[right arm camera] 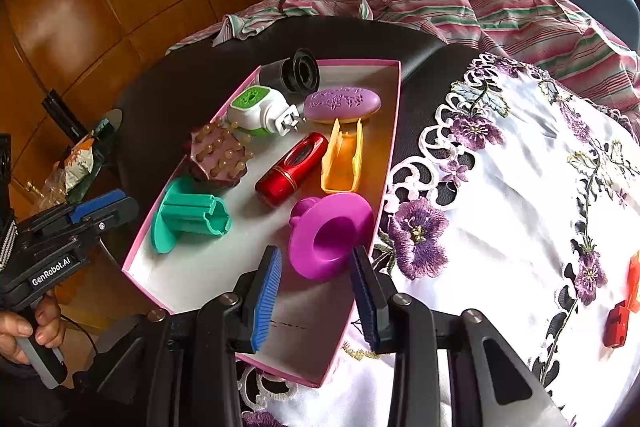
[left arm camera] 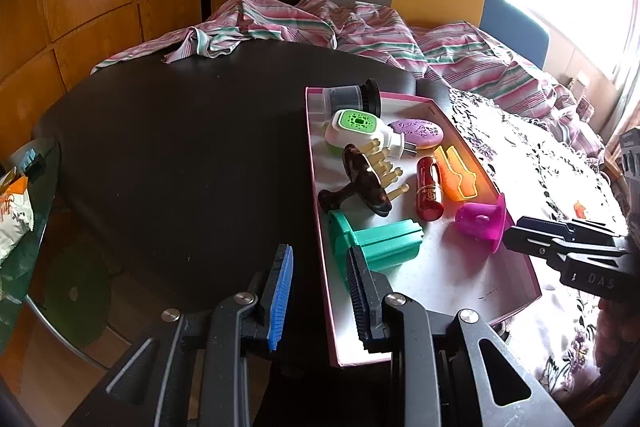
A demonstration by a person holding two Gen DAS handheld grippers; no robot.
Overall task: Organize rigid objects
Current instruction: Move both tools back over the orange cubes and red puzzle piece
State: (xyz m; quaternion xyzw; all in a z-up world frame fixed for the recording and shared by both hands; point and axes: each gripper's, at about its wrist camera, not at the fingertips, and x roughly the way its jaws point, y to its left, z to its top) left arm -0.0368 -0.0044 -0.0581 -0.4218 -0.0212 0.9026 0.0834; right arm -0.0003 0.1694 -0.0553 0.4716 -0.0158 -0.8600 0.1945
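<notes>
Nearest my right lens, the right claw (right arm camera: 316, 303) stands open with nothing between its pads, hovering over the near end of the pink tray (right arm camera: 390, 163) at lower centre. Just ahead of the pads sits a magenta funnel (right arm camera: 330, 241), mouth toward me, not touched by either pad. Beyond it lie a red tube (right arm camera: 292, 169) and a yellow clip (right arm camera: 344, 161) side by side, then a purple soap (right arm camera: 342, 103) and a black cup (right arm camera: 294, 71) at the far end. Along the tray's left side I see a teal spool (right arm camera: 188, 219), a brown brush (right arm camera: 220, 157) bristles-up, and a white-and-green plug (right arm camera: 260, 111). At right edge, a red piece (right arm camera: 624, 307) lies on the floral cloth (right arm camera: 520, 207), outside the tray.

From my left lens, the left claw (left arm camera: 320, 299) is open too, straddling the tray's left wall (left arm camera: 316, 187) at lower centre, holding nothing; the spool (left arm camera: 376, 241) is just past its right pad. Left of the tray the black counter (left arm camera: 180, 147) fills mid-frame.
</notes>
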